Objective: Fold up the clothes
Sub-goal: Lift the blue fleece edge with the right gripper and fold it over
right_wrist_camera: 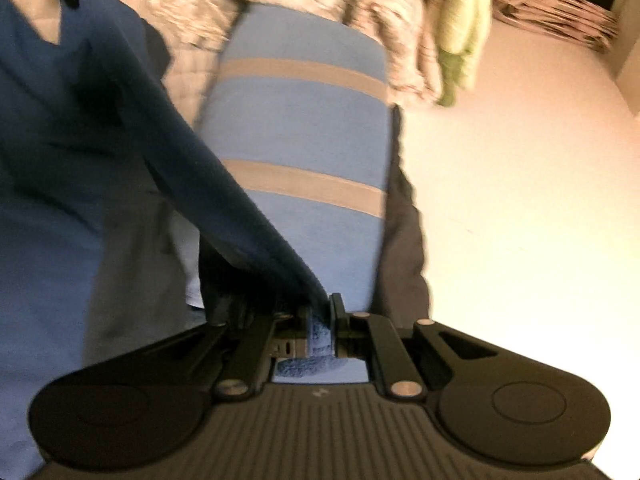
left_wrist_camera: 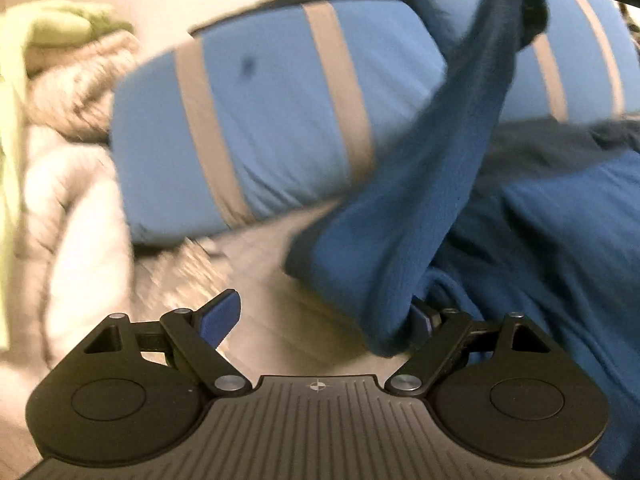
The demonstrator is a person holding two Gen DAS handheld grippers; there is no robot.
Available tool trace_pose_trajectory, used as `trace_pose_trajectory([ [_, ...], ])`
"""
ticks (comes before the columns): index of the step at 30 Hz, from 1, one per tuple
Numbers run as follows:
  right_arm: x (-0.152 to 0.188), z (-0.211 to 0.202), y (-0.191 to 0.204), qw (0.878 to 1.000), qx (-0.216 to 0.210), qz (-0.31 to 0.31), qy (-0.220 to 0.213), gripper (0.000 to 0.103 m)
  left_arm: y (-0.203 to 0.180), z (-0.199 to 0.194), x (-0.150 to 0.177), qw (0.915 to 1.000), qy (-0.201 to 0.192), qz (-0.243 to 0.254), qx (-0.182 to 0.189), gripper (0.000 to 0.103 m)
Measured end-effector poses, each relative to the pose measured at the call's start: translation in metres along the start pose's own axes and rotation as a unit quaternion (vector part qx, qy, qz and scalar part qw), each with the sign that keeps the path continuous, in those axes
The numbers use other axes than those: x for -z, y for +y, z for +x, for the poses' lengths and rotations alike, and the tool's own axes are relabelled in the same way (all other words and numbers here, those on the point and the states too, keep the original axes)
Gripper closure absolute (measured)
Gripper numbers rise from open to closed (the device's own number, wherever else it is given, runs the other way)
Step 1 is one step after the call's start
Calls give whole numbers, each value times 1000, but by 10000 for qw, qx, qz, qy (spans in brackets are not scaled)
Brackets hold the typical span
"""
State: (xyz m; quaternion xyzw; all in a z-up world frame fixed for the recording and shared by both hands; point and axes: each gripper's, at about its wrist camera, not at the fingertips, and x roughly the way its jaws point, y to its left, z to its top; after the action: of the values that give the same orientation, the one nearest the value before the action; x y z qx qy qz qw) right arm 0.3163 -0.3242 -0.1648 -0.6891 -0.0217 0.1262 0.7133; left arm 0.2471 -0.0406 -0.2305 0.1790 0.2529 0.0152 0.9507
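Observation:
A dark blue garment (left_wrist_camera: 432,184) stretches in a twisted band from the top right of the left wrist view down to my left gripper (left_wrist_camera: 322,316). That gripper is open, and the cloth drapes over its right finger (left_wrist_camera: 422,316) only. My right gripper (right_wrist_camera: 321,320) is shut on an edge of the same dark blue garment (right_wrist_camera: 132,128), which runs from it up to the top left. Behind lies a light blue folded piece with beige stripes (left_wrist_camera: 260,120) (right_wrist_camera: 304,120), resting on dark cloth (right_wrist_camera: 400,220).
A heap of beige quilted clothes (left_wrist_camera: 72,128) with a pale green item (left_wrist_camera: 52,24) lies at the left; the right wrist view shows the green item (right_wrist_camera: 460,20) at the top. A cream surface (right_wrist_camera: 520,200) spreads to the right. Both views are motion-blurred.

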Motion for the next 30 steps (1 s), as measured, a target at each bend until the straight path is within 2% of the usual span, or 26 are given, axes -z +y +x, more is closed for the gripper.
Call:
trace_pose_trajectory([
  [3, 7, 7, -16, 9997, 187, 62, 173, 96, 4, 5, -11, 9996, -159, 27, -223, 17],
  [4, 9, 10, -21, 9994, 243, 90, 230, 96, 6, 7, -16, 9995, -192, -120, -225, 17],
  [8, 22, 17, -38, 9978, 400, 298, 443, 96, 16, 18, -30, 9945, -228, -1019, 52, 17],
  [11, 30, 24, -48, 9956, 441, 572, 601, 96, 13, 28, -30, 9870, -110, -1513, 540, 18],
  [16, 43, 33, -57, 9922, 494, 824, 793, 96, -20, 27, -9, 9890, -79, -919, 1155, 18],
  [18, 48, 34, -58, 9919, 506, 824, 825, 96, -33, 27, 4, 9858, -16, -739, 1507, 18],
  [19, 51, 35, -58, 9917, 506, 826, 842, 96, -39, 28, 10, 9859, 27, -613, 1555, 18],
  [22, 57, 36, -57, 9915, 448, 837, 890, 96, -56, 35, 26, 9890, 236, -223, 1444, 18],
  [25, 64, 37, -54, 9913, 368, 849, 940, 96, -63, 49, 34, 9900, 593, -57, 1275, 18],
  [28, 71, 37, -51, 9910, 289, 861, 989, 96, -55, 63, 36, 9921, 910, -163, 848, 19],
  [30, 75, 38, -49, 9907, 236, 868, 1021, 96, -45, 63, 38, 9919, 921, -418, 774, 19],
])
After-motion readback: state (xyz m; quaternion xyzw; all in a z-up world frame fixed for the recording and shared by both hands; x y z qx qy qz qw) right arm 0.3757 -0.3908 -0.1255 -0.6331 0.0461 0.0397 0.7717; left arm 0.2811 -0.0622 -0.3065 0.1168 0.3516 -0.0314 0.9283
